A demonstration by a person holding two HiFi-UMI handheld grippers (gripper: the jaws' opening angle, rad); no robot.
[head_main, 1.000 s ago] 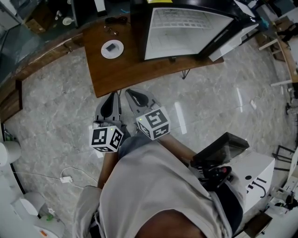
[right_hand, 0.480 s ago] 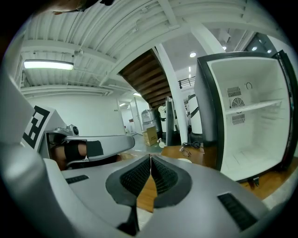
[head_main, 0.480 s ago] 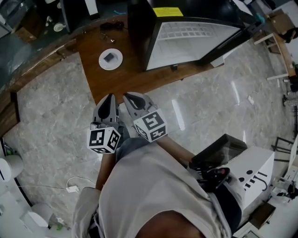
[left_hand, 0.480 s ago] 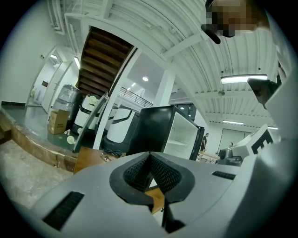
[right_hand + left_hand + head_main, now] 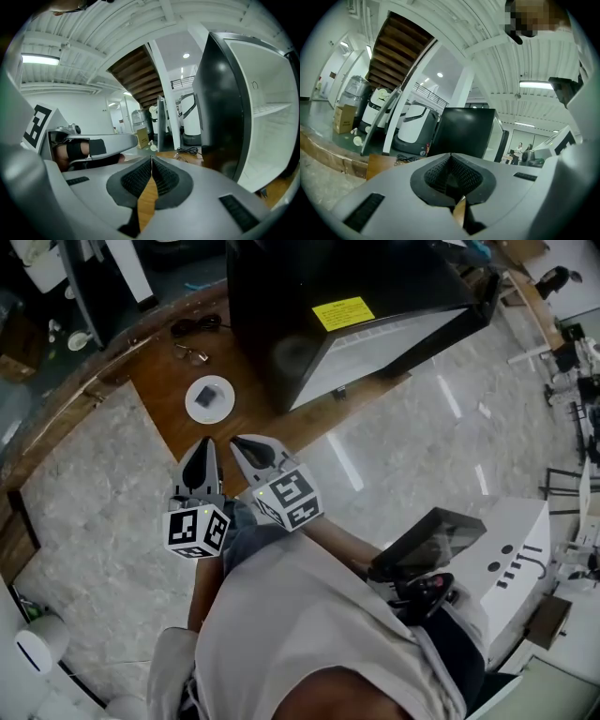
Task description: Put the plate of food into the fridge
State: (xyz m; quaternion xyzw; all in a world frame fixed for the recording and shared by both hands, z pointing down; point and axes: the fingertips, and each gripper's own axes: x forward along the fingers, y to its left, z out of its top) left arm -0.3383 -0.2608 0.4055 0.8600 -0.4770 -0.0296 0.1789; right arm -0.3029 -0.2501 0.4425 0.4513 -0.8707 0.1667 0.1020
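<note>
My left hand-held gripper (image 5: 203,456) and right hand-held gripper (image 5: 251,451) are both pinched closed and empty, at the near edge of the counter (image 5: 164,395). The plate of food (image 5: 209,398) sits on it, left of the open fridge (image 5: 309,324). If I arrive closed, I'd likely nudge the plate and spill the food.

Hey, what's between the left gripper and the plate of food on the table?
Nothing but bare wooden tabletop lies between the left gripper and the plate; the head view shows it.
</note>
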